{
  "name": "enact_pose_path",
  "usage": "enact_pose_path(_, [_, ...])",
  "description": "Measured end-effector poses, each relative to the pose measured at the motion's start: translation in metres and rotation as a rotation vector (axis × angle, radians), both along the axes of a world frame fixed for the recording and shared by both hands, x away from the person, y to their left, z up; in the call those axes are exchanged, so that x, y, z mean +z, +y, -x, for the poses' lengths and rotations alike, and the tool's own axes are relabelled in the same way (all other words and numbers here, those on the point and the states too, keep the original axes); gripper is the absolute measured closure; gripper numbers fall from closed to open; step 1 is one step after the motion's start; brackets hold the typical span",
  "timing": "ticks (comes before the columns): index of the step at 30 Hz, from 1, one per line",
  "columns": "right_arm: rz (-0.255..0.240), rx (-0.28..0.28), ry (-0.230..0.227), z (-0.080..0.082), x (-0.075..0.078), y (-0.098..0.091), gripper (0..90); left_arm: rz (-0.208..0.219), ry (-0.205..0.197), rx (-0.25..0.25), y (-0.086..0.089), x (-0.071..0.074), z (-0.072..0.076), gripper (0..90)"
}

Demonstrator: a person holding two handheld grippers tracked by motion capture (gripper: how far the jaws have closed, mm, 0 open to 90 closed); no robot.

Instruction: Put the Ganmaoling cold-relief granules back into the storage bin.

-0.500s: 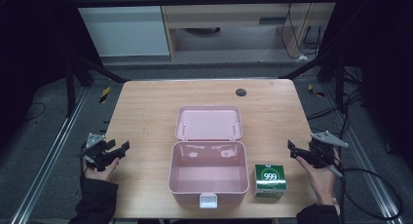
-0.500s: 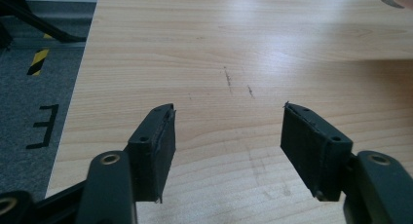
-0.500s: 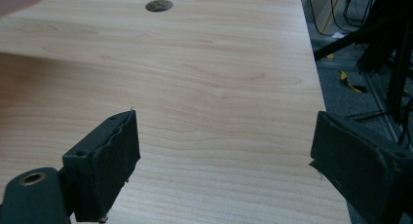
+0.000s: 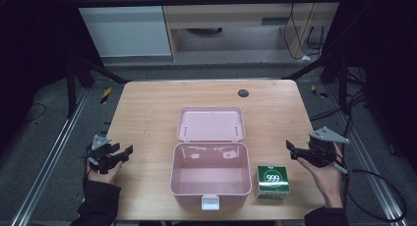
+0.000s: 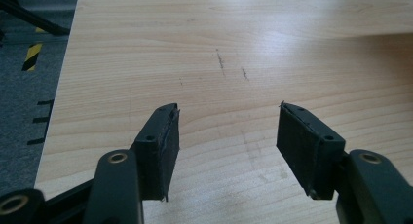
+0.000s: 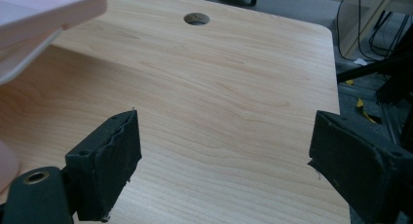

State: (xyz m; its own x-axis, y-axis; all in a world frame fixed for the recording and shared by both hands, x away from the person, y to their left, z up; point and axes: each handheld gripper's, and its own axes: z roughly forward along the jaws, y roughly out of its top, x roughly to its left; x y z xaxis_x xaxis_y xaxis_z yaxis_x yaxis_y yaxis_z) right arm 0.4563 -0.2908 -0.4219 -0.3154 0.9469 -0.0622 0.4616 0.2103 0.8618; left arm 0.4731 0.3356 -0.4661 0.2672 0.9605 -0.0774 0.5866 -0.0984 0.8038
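Green box (image 4: 273,181): small carton, white "999" on its top, sits upright on the table, front-right area, just beside the pink case's right wall. Nothing grips it.
Pink case (image 4: 210,173): open plastic box, centre of table near front edge; tray part bare inside, white latch (image 4: 210,202) on front wall. Lid (image 4: 211,124) lies flat behind tray, inner side up. In right gripper view lid edge (image 6: 48,12) juts in at top left.
R gripper (image 4: 293,151): held over the table's right edge, near the green box but apart from it, jaws aimed left toward the case. Jaws parted w/ a wide gap, nothing between them; bare wood between the pads (image 6: 109,158).
L gripper (image 4: 124,154): over the table's left edge, well apart from the case, jaws aimed right. Jaws parted, nothing held; pads (image 5: 160,148) frame bare wood w/ a few dark scuffs.
Hands: person's left hand (image 4: 103,169) and right hand (image 4: 327,179) come in from the bottom, dark sleeves.
Table (image 4: 147,113): light wood top, round cable hole (image 4: 243,93) at far right.
Surroundings: dark floor and black frame legs around the table.
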Motion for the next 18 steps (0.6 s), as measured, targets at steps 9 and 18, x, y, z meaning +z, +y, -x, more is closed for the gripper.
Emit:
enact_pose_path(9, [0.038, 0.069, -0.003, 0.004, 0.028, -0.002, 10.6, -0.017, 0.021, -0.026, -0.005, -0.004, -0.001, 39.0])
enact_pose_path(18, [0.071, 0.158, 0.028, 0.003, 0.053, 0.0, 7.9, -0.026, 0.02, -0.026, -0.006, -0.004, -0.001, 37.9])
